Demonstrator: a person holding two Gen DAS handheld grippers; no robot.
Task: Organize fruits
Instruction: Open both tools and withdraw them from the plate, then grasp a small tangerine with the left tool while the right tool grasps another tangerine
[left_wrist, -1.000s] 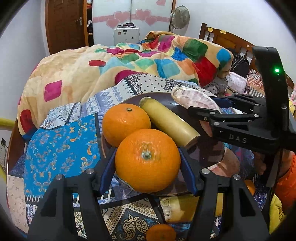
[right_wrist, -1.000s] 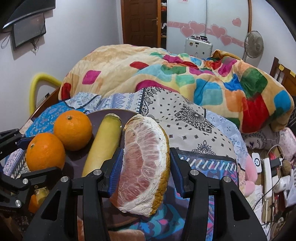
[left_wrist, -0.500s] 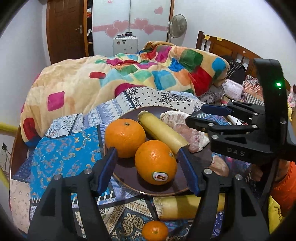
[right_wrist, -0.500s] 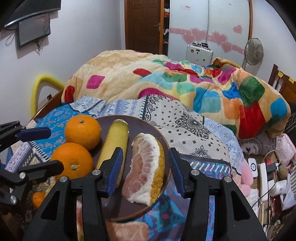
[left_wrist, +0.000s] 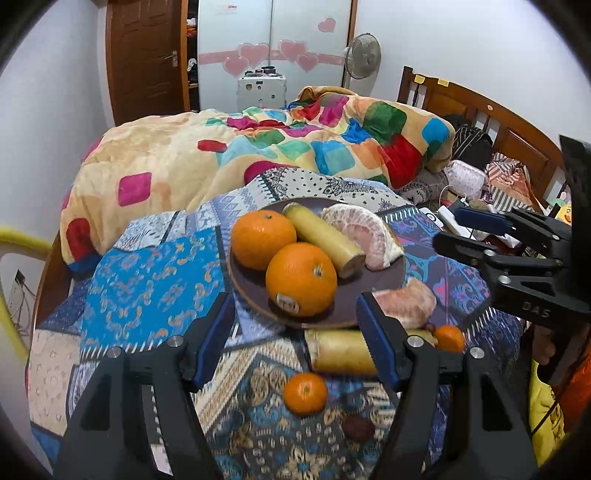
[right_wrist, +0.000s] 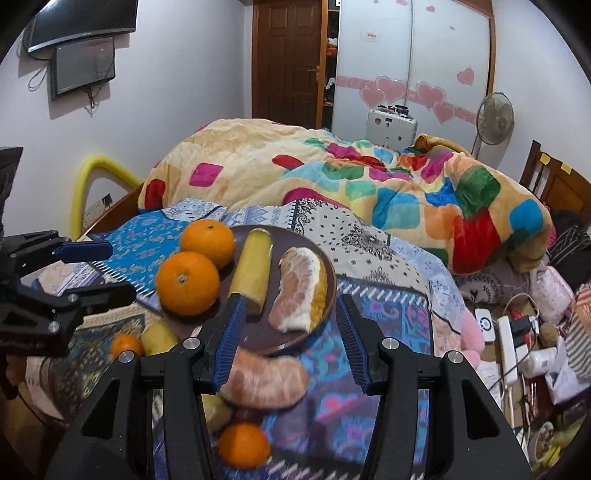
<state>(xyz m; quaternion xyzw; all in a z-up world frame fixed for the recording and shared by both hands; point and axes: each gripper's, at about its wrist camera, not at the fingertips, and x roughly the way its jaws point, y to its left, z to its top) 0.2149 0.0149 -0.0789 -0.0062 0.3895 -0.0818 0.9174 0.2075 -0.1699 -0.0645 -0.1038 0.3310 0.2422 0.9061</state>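
Both grippers hang above the patterned bedspread, and neither has anything between its pads. The left gripper stands with its jaws well apart. The right gripper has its jaws moderately apart and opening, with no fruit in the gap.

On the brown plate, at the centre of the left wrist view, lie two oranges touching each other, a peeled banana piece beside them, and a pomelo segment on the right side of the plate.

Fruit not yet on the plate lies nearer the cameras, below the plate's near rim. A second pomelo segment sits at lower centre of the right wrist view, just under the right jaws, its long axis running left to right across the line of the fingers. A second banana piece lies crosswise below the plate in the left wrist view, partly behind the left gripper's right-hand finger. Small mandarins and a small dark fruit lie lower still.

Judgement: the right gripper is nearer the loose pomelo segment, the left nearer the loose banana piece. Either piece lies broadside to the jaws, so a grasp would close across its narrow width only after the wrist descends toward the lower part of the frame.
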